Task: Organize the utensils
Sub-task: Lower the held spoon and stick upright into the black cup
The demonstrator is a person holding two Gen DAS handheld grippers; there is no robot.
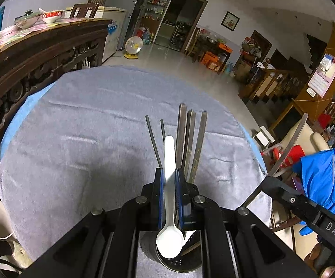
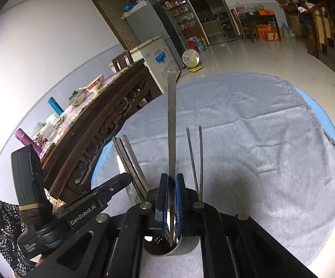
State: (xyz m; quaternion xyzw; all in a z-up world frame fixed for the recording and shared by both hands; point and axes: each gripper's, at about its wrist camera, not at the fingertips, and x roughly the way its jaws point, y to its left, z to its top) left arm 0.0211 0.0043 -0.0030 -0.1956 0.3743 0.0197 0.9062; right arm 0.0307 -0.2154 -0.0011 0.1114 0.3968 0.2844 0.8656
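Left gripper clamps white spoon — bowl over holder.

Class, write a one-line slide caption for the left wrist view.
Left gripper holds a white plastic spoon over a perforated metal utensil holder.

The white spoon is looking like smooth, glossy plastic — its bowl is catching the light. The flat utensil handle is showing as dull brushed metal, as are the chopsticks. The perforated holder is gleaming as polished steel. A grey cloth is covering the bench, matt and faintly napped. The tool pads are appearing as ribbed blue rubber — the frames matt black.
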